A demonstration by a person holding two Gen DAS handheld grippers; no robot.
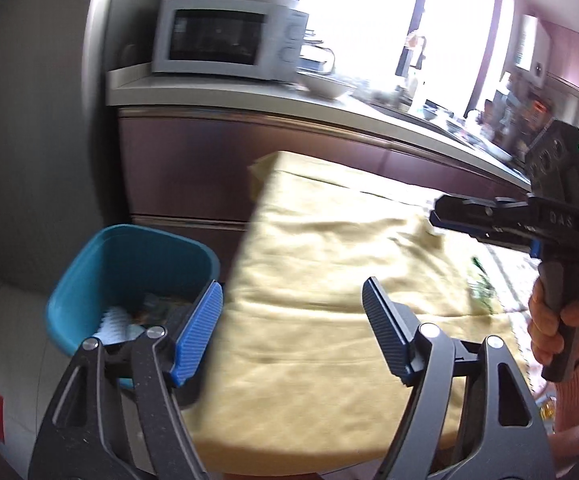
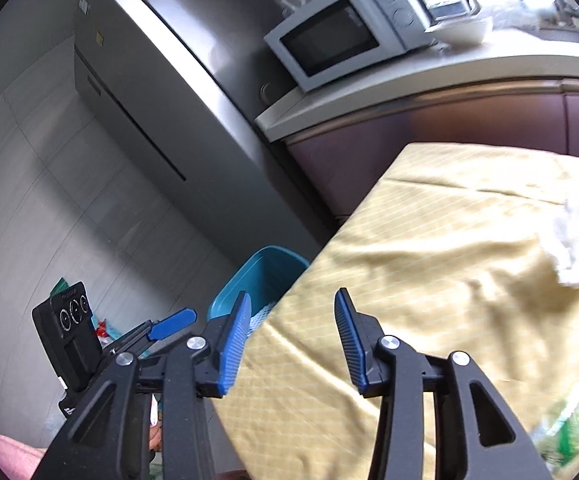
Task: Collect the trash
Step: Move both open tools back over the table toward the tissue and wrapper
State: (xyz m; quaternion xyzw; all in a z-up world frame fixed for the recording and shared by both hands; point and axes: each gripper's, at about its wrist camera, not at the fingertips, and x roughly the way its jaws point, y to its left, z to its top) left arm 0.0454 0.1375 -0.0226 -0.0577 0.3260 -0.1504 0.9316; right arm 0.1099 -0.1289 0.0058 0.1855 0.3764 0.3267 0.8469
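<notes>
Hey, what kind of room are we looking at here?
Most likely a home kitchen. A white microwave sits on a countertop above dark cabinets, a tall steel fridge stands beside it, and a table with a yellow cloth has a teal bin next to it.

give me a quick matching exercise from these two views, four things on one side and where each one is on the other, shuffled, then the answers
Things:
1. blue bin
2. microwave
3. crumpled white paper
4. white bowl

Places:
A. on the yellow tablecloth
B. on the floor beside the table
C. at the counter's end, next to the fridge
D. on the counter, on the microwave's far side from the fridge

Pairs: 1-B, 2-C, 3-A, 4-D
</notes>
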